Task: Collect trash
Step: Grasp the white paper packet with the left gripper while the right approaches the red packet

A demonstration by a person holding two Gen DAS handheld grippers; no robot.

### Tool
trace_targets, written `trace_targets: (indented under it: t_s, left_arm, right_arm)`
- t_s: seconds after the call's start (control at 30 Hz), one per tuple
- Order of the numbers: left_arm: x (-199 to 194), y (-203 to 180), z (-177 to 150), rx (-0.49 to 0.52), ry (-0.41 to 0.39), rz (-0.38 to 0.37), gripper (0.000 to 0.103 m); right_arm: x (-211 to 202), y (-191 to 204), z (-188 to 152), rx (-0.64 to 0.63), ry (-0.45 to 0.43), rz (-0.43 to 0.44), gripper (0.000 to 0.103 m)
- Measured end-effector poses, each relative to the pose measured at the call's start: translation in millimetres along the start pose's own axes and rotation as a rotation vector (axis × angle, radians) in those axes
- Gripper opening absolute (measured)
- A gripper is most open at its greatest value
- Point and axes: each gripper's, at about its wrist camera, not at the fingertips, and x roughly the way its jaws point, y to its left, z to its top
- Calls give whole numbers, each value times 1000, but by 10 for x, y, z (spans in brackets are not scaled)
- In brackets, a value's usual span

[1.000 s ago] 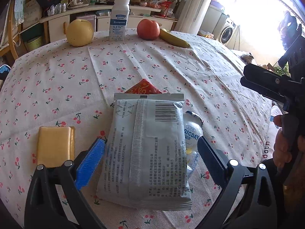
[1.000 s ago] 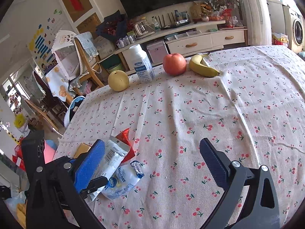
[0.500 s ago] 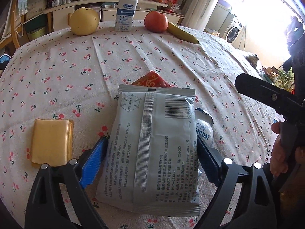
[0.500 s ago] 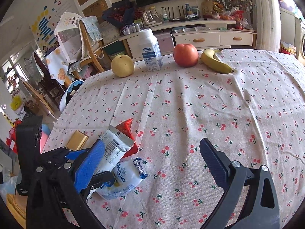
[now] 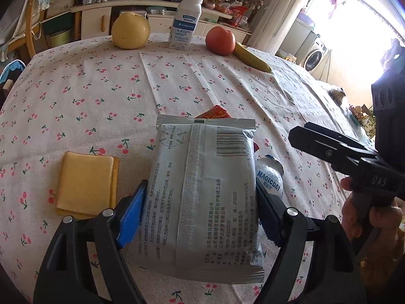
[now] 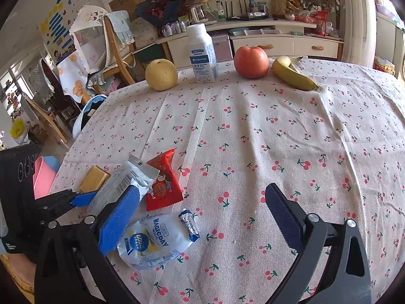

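My left gripper (image 5: 200, 215) is shut on a grey foil packet (image 5: 205, 190), its blue pads pressing both long sides. The packet is tilted up above the cherry-print tablecloth and also shows in the right wrist view (image 6: 124, 185). A red snack wrapper (image 6: 163, 186) lies just behind it, its tip visible in the left wrist view (image 5: 215, 113). A white MAGICDAY pouch (image 6: 154, 240) lies on the cloth beside the packet, also seen in the left wrist view (image 5: 269, 177). My right gripper (image 6: 202, 217) is open and empty, hovering to the right of the pouch.
A yellow flat block (image 5: 86, 179) lies left of the packet. At the table's far edge stand a pear (image 6: 161, 74), a milk bottle (image 6: 202, 54), an apple (image 6: 251, 62) and a banana (image 6: 293, 74). Chairs and a pink bin (image 6: 43, 177) stand left of the table.
The left gripper's jaws closed from wide open onto the grey packet and lifted its near end. The right gripper moved forward and lower over the cloth.
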Motion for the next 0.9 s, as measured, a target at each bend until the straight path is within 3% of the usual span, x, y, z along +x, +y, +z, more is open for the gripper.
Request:
trace_targets:
  t_s: [0.73,0.9]
  left_arm:
    - [-554,489,80,-127,-192,96,79]
    - [-580,578,94,-155,-202,92,79]
  right_arm:
    - [568,545,6,-212,39,-39,97]
    - [732,621,-23,-251,63,-49,83]
